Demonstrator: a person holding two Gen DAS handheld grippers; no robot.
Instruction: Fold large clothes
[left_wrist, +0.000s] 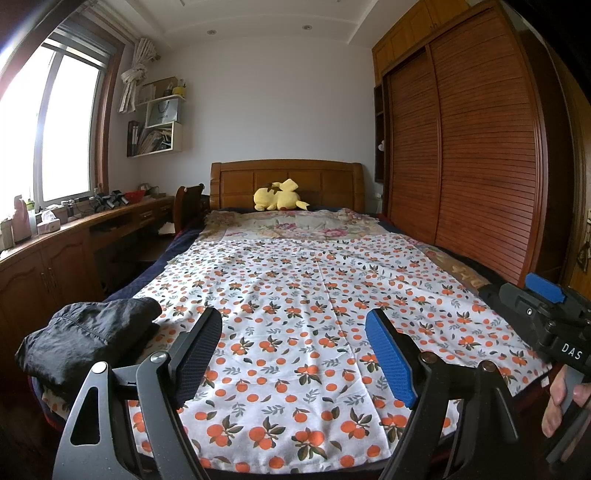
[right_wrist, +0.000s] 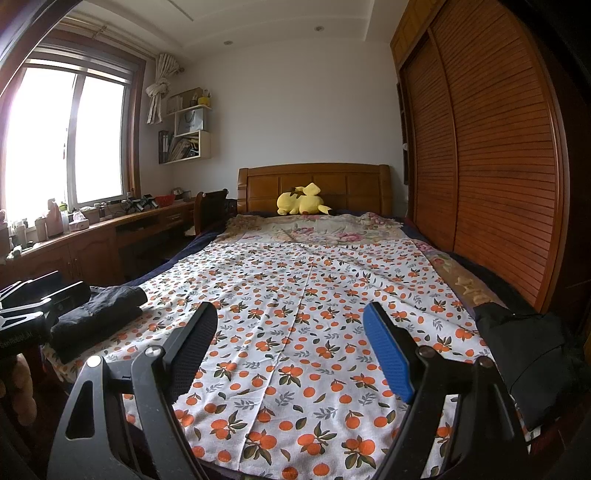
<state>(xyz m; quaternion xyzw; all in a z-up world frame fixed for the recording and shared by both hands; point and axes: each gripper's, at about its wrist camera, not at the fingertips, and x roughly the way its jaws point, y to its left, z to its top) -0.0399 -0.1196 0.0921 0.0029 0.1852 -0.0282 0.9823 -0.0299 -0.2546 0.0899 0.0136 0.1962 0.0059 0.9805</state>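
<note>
A folded black garment lies at the bed's near left corner on the orange-print sheet; it also shows in the right wrist view. Another dark garment lies at the bed's near right edge. My left gripper is open and empty, held above the foot of the bed, right of the folded garment. My right gripper is open and empty over the sheet; its body shows at the right of the left wrist view, held by a hand.
A yellow plush toy sits by the wooden headboard. A slatted wardrobe runs along the bed's right side. A wooden desk with clutter stands under the window on the left.
</note>
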